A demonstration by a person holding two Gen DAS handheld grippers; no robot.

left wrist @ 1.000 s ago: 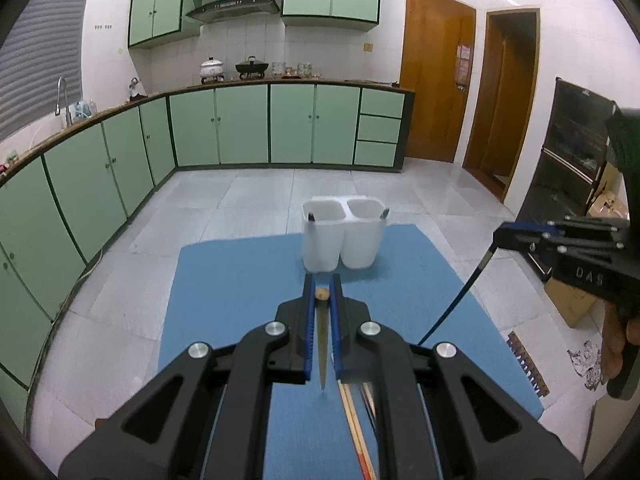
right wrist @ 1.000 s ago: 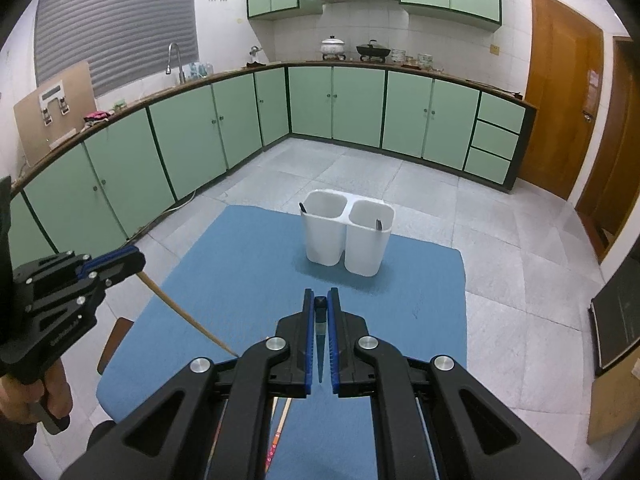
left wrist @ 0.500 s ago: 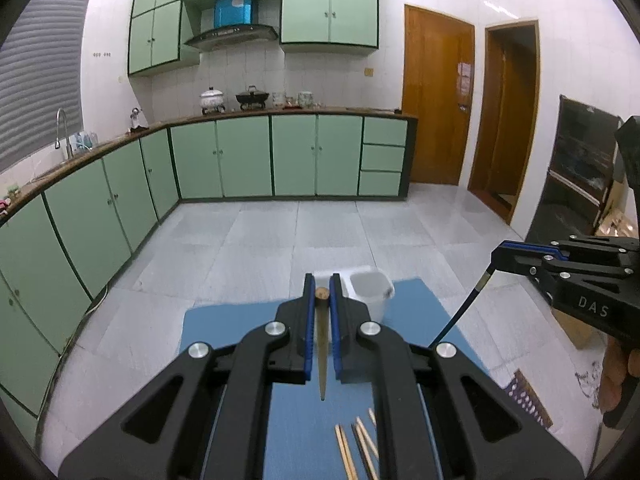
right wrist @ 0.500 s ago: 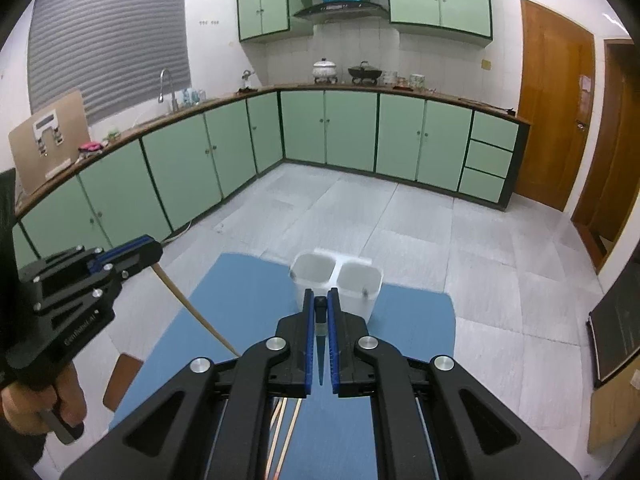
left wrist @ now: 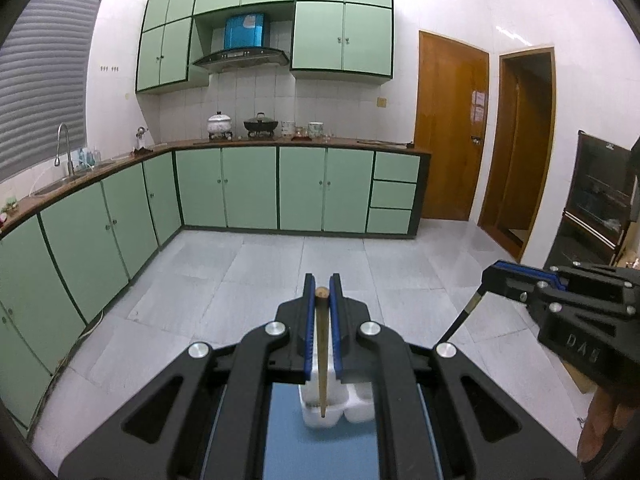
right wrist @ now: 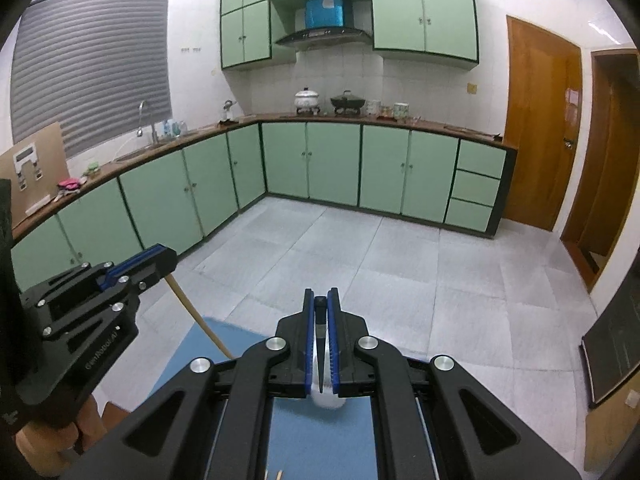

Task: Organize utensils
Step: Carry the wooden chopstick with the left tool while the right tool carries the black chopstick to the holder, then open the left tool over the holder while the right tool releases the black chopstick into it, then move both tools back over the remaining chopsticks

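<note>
The left gripper (left wrist: 322, 292) is clenched on a wooden chopstick (left wrist: 321, 344) that hangs over the white holder (left wrist: 338, 410) on the blue mat (left wrist: 320, 448). The right gripper (right wrist: 321, 300) is clenched on a black chopstick (right wrist: 320, 344), above the same holder.

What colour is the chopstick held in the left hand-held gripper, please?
Light wooden brown chopstick; clearest in the left wrist view.
</note>
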